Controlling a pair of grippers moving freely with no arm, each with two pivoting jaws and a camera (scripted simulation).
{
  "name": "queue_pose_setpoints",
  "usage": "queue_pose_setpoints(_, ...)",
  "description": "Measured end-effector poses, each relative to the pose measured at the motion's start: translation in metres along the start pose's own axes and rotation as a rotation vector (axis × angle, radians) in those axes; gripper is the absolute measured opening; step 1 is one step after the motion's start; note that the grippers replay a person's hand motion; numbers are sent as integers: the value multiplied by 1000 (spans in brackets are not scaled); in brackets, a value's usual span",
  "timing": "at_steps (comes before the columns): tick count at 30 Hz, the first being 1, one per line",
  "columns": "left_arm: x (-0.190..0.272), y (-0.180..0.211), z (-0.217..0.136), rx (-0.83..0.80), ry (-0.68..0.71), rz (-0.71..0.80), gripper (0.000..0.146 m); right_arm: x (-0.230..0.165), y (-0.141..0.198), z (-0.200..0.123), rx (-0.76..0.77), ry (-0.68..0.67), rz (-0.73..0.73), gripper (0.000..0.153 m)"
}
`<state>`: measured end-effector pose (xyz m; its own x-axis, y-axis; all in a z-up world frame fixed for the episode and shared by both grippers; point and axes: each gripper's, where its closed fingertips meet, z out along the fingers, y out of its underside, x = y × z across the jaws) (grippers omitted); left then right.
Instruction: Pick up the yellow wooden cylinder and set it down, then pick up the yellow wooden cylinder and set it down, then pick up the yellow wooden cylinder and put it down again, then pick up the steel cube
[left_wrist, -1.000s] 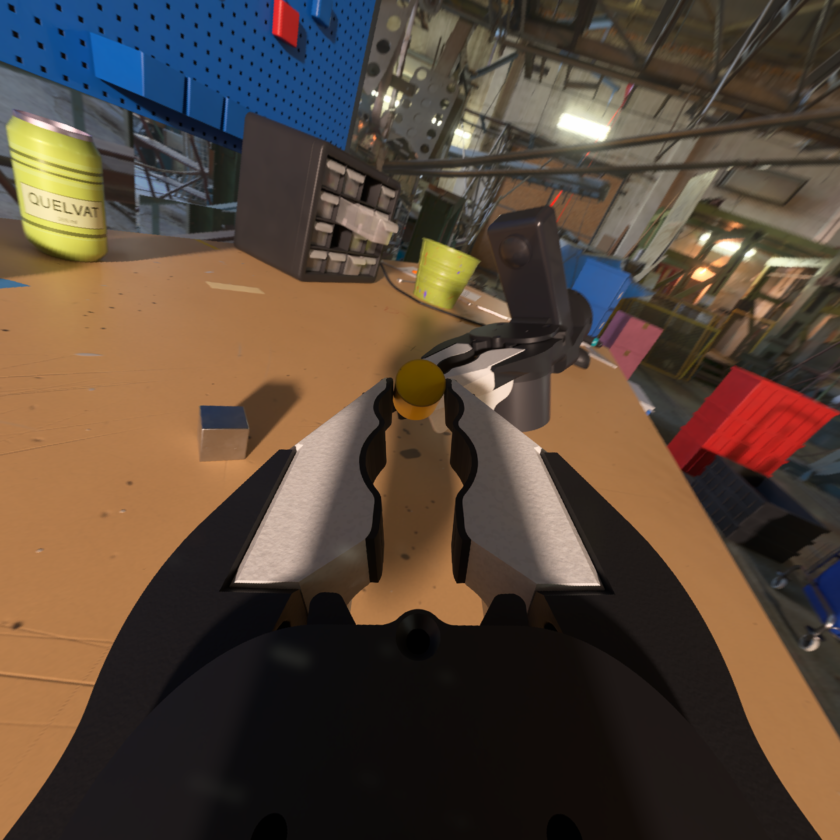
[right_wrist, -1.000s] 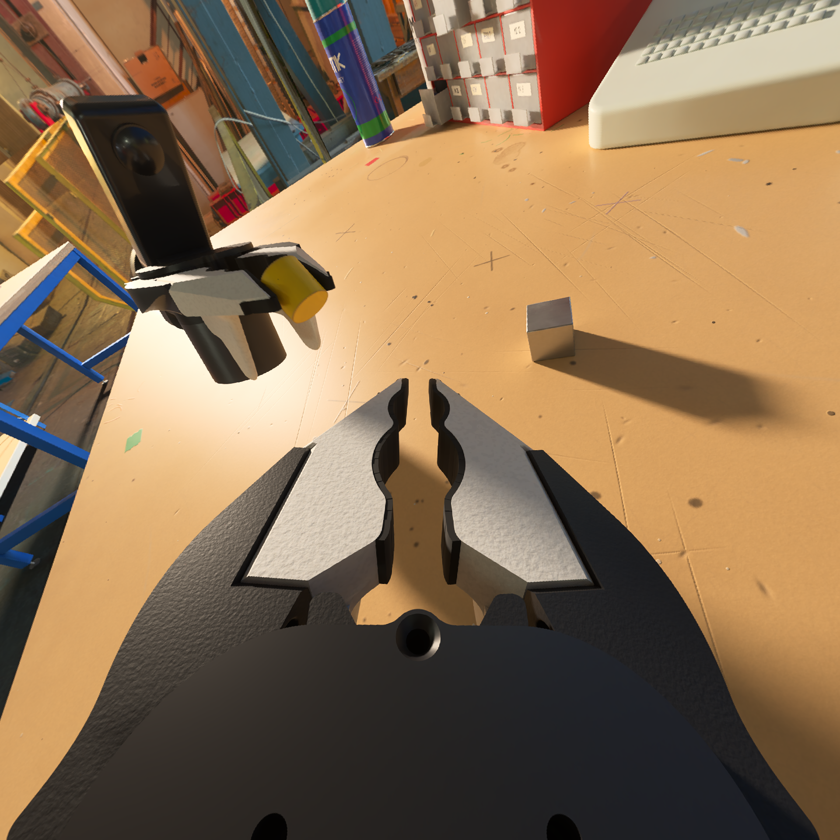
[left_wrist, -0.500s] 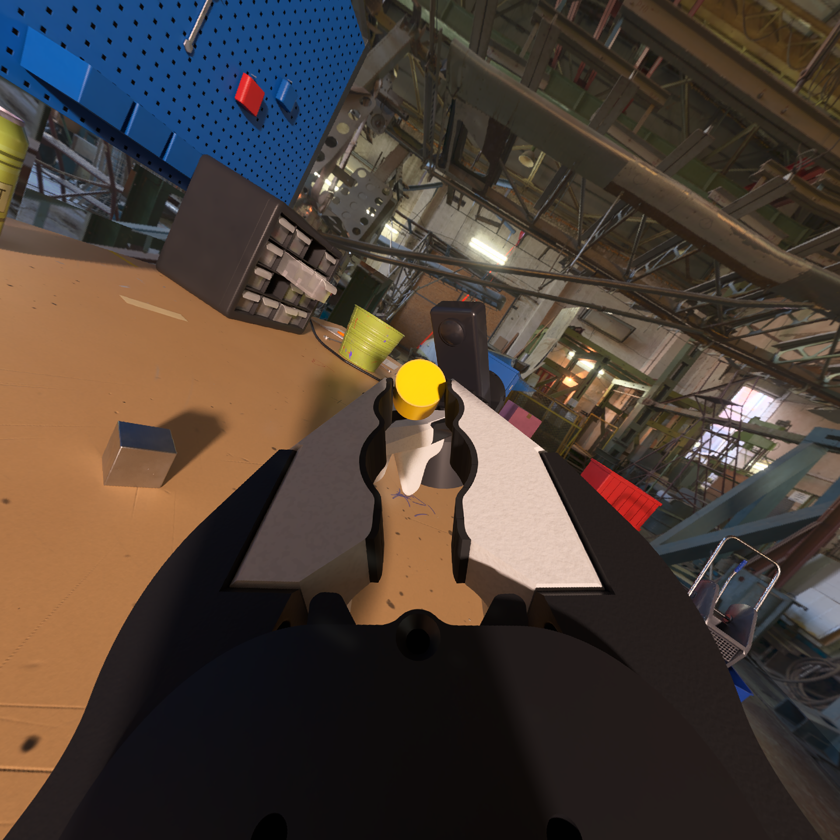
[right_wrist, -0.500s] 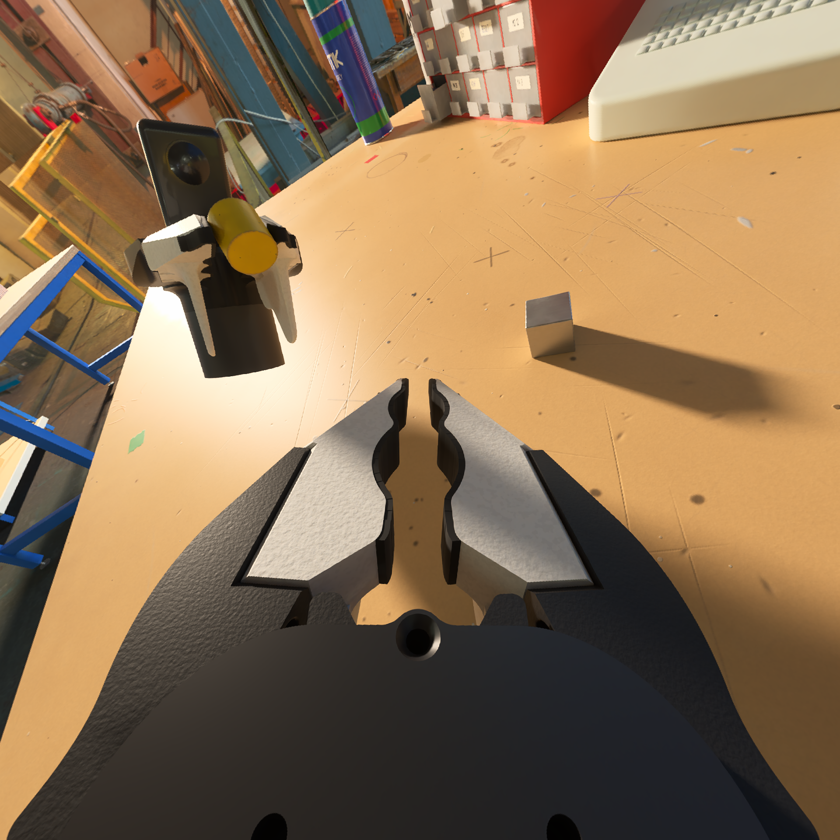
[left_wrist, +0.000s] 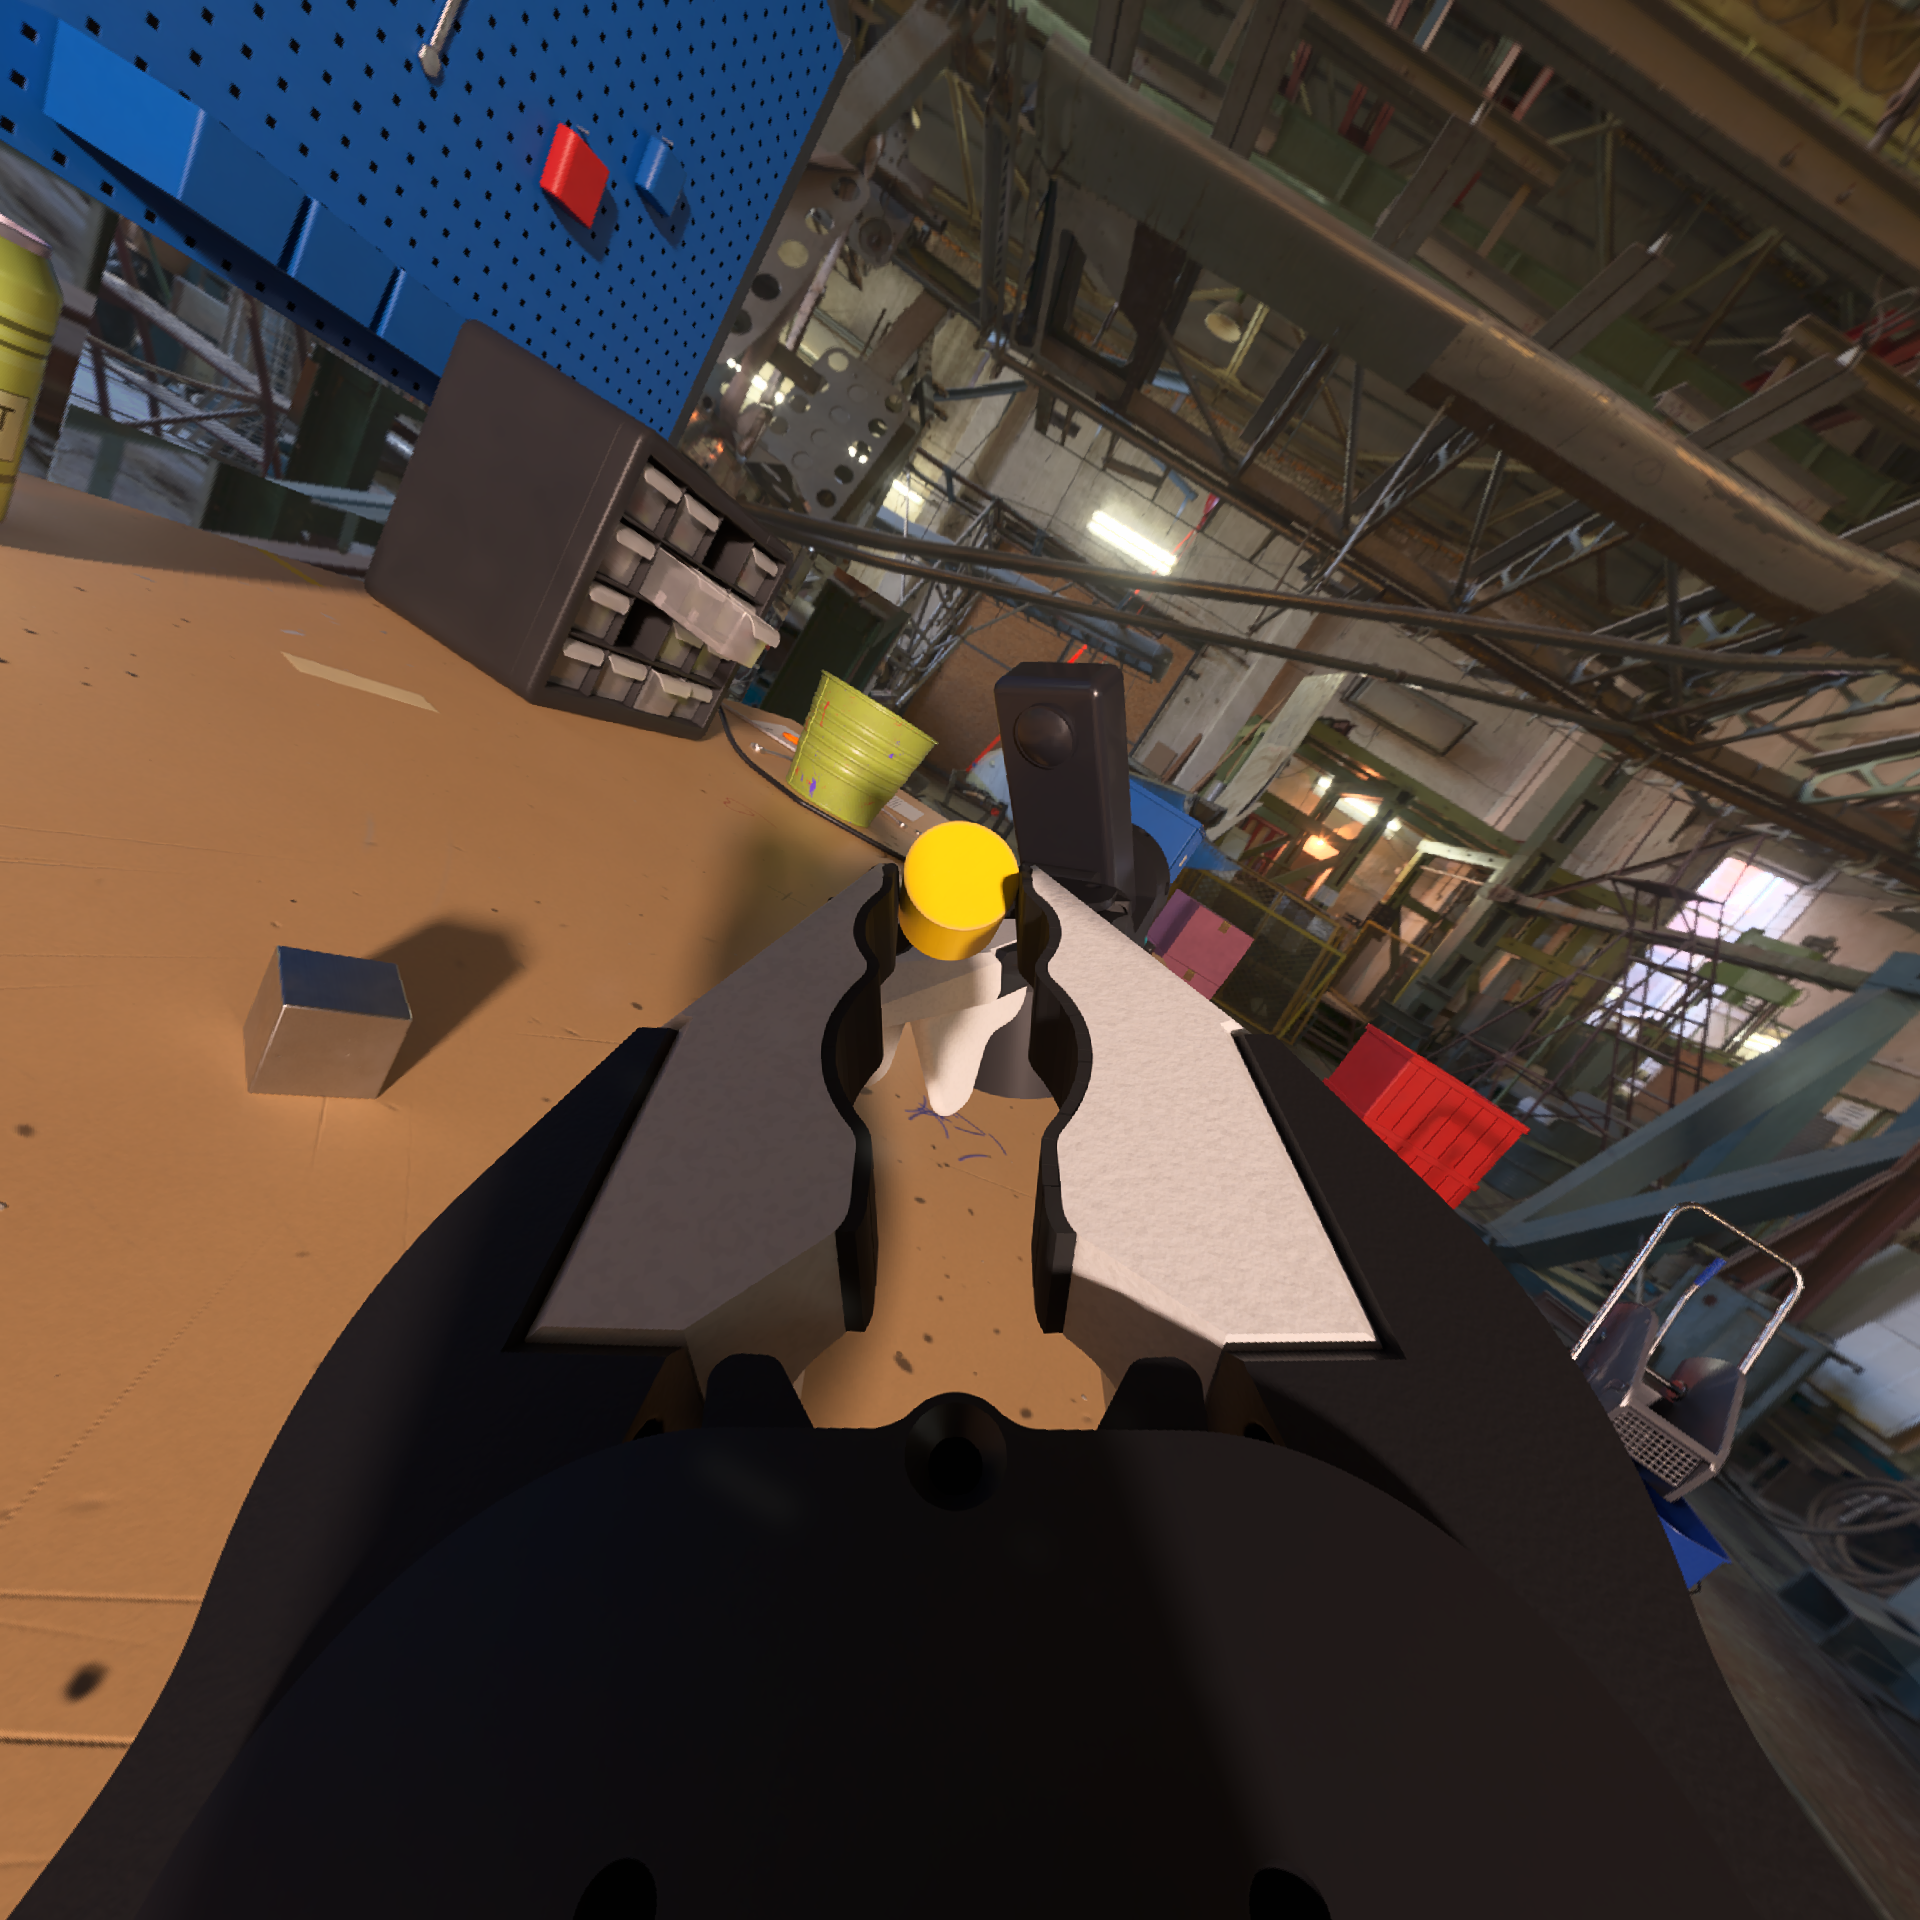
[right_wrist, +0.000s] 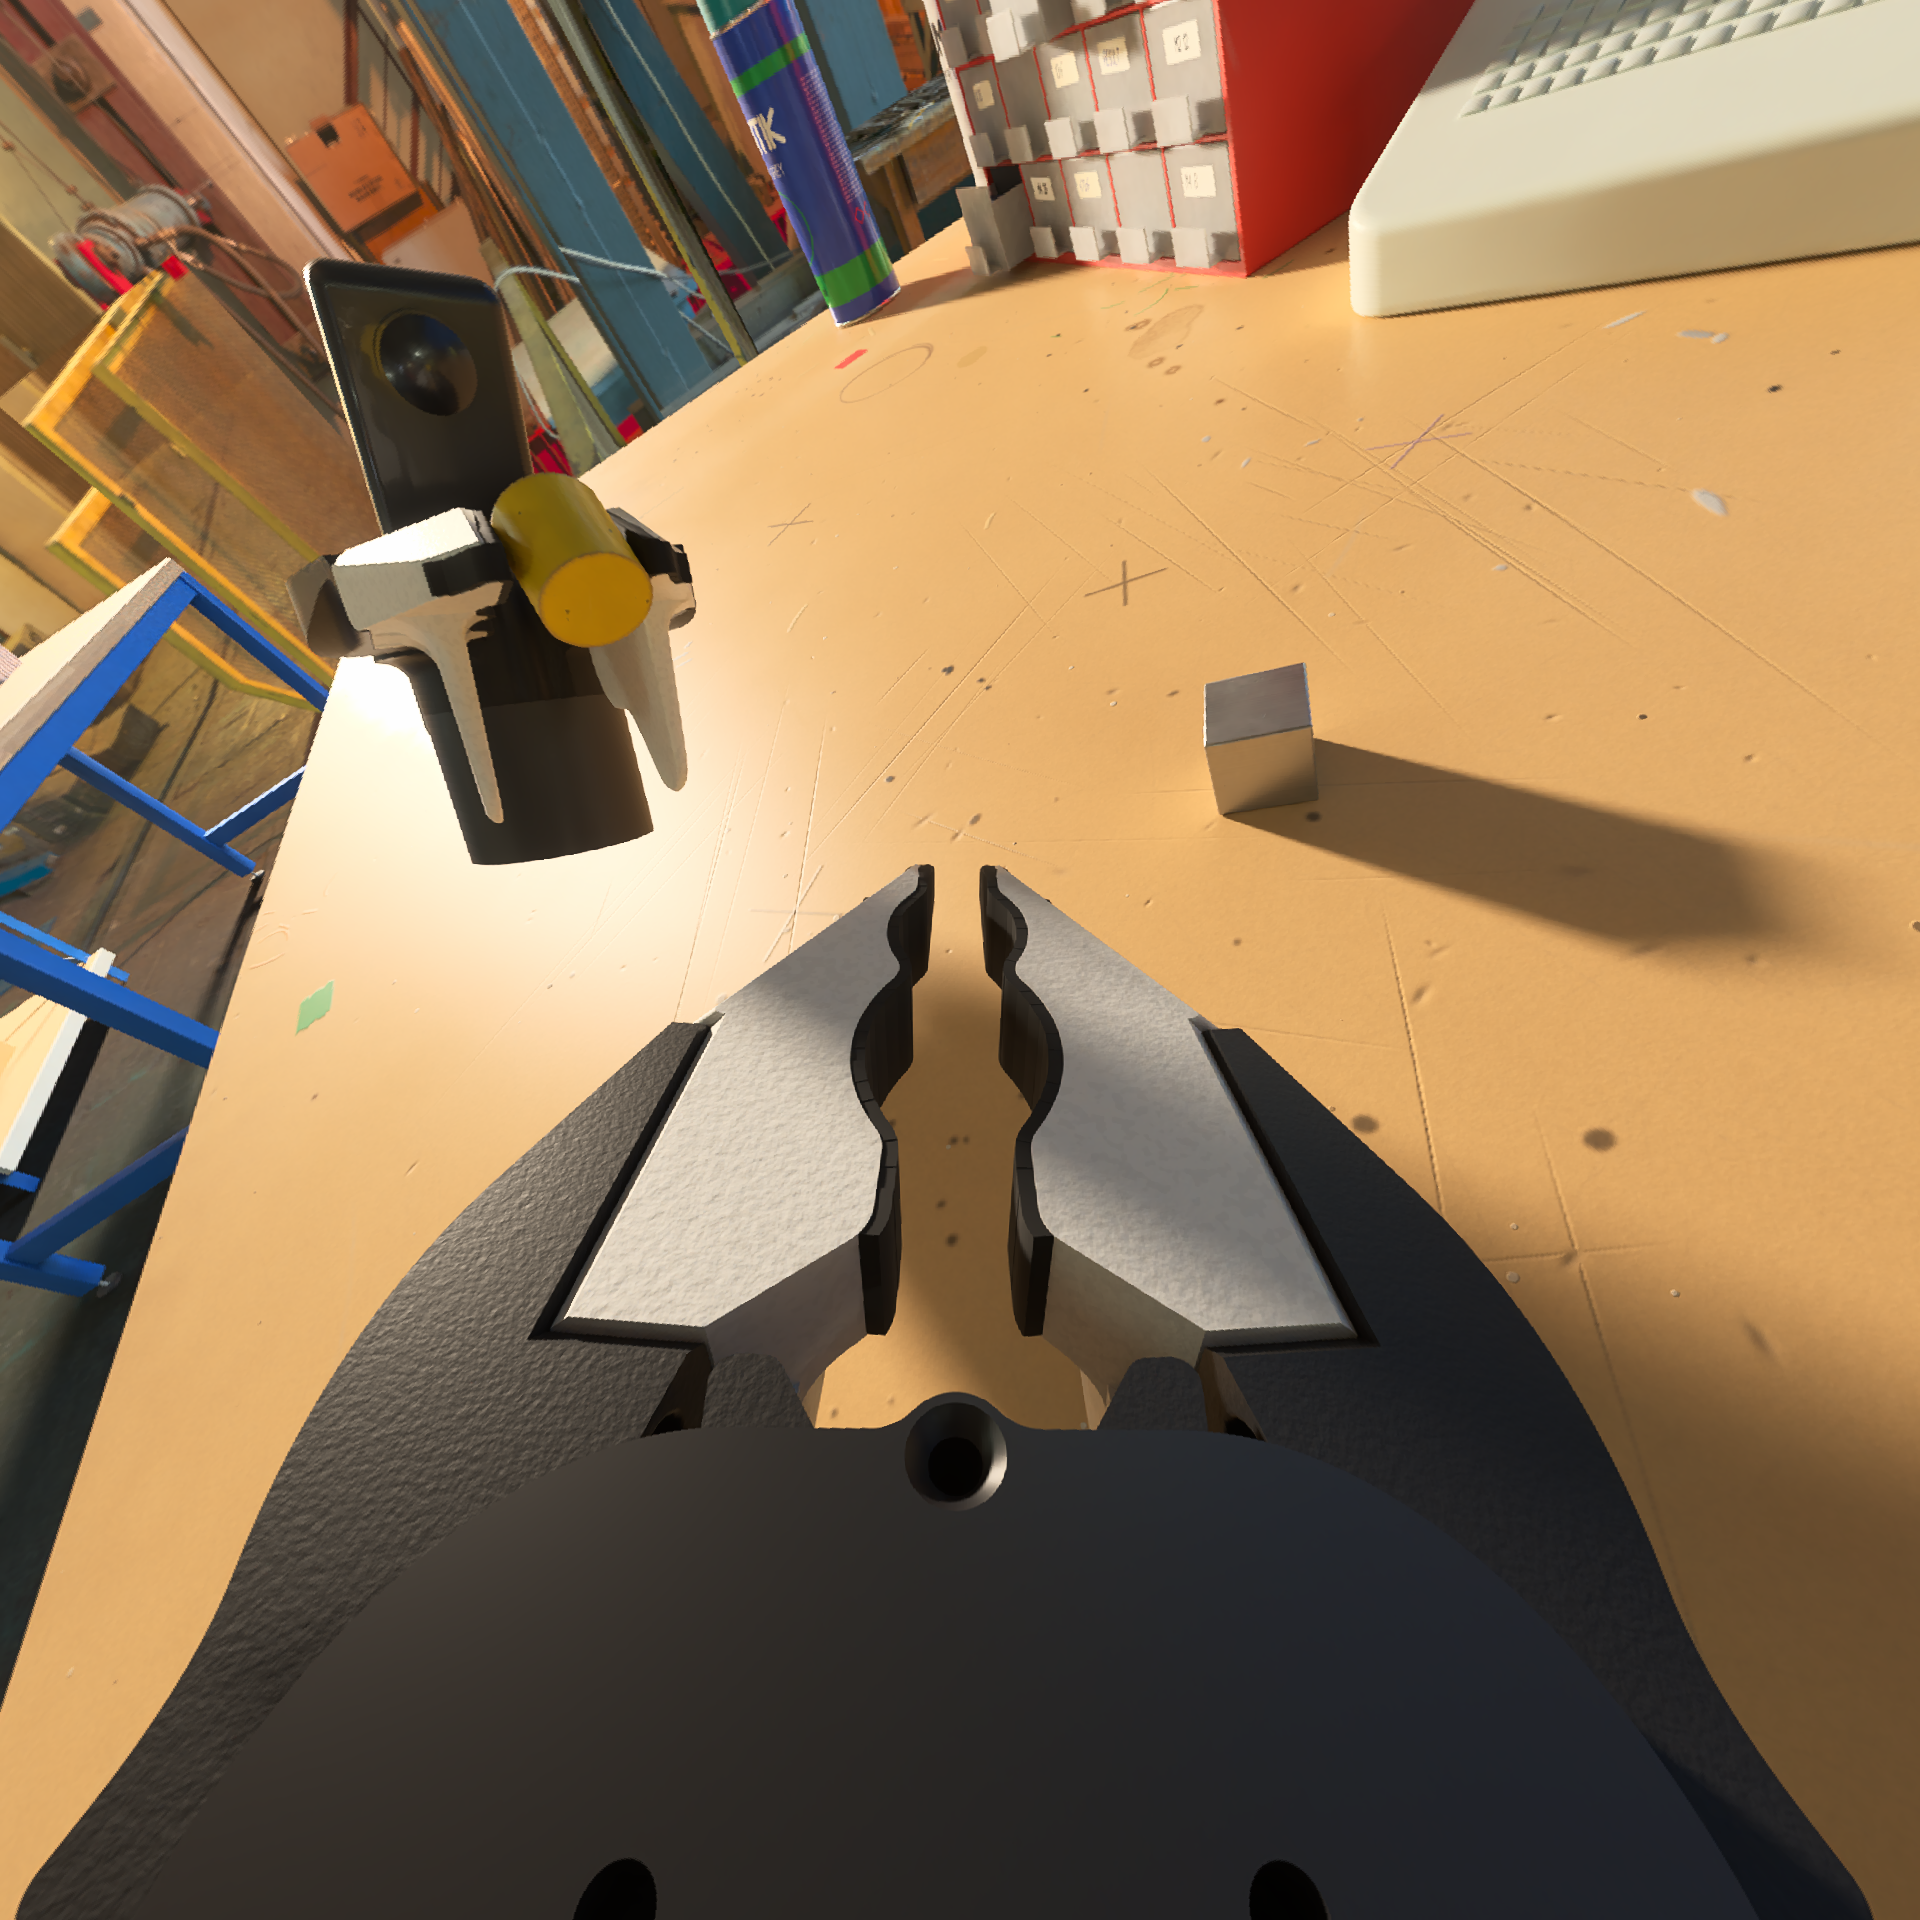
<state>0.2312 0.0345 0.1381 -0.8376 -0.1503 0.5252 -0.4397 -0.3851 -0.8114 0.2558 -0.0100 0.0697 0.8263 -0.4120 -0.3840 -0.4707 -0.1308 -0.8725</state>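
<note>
My left gripper (left_wrist: 956, 883) is shut on the yellow wooden cylinder (left_wrist: 954, 906) and holds it at its fingertips, raised off the table. The right wrist view shows the held cylinder (right_wrist: 577, 571) lying sideways in the air, one end facing the camera. The steel cube (left_wrist: 324, 1023) sits on the brown table to the left of the left gripper, apart from it. It also shows ahead and right of my right gripper (right_wrist: 956, 883) as a small grey cube (right_wrist: 1259, 738). The right gripper's jaws are nearly together with nothing between them, low over the table.
A dark drawer cabinet (left_wrist: 582, 561), a green cup (left_wrist: 857, 758) and a blue pegboard (left_wrist: 416, 156) stand behind. A spray can (right_wrist: 810, 156), a red drawer unit (right_wrist: 1122, 135) and a beige keyboard (right_wrist: 1631, 156) line the far edge. The table edge (right_wrist: 260, 883) drops off at left.
My left gripper has risen and tilted upward with the cylinder in it, lifting it off the table. The right gripper and the steel cube have not moved.
</note>
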Motion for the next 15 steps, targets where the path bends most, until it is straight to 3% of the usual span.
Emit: queue_pose_setpoints(15, -9, 14, 4, -95, -78, 70, 22, -1, 1, 0, -4, -6, 5, 8)
